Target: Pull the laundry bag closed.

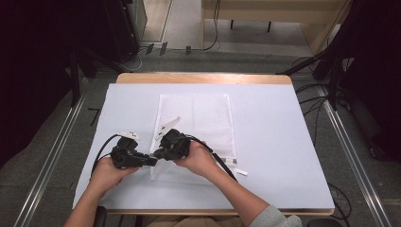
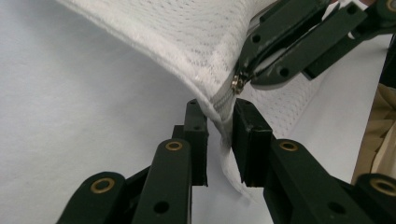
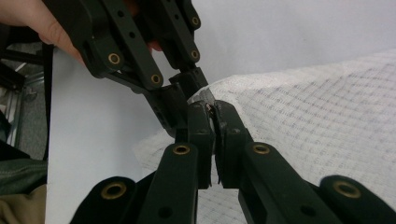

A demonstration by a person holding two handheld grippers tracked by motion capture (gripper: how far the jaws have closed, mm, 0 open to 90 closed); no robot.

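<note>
The right gripper is clenched on the zipper pull at the near-left corner of the white mesh laundry bag. The left gripper straddles the corner fabric, jaws not quite closed (likely bracing). Both meet over the white mat; the zip seems barely drawn, most travel remaining.
</note>
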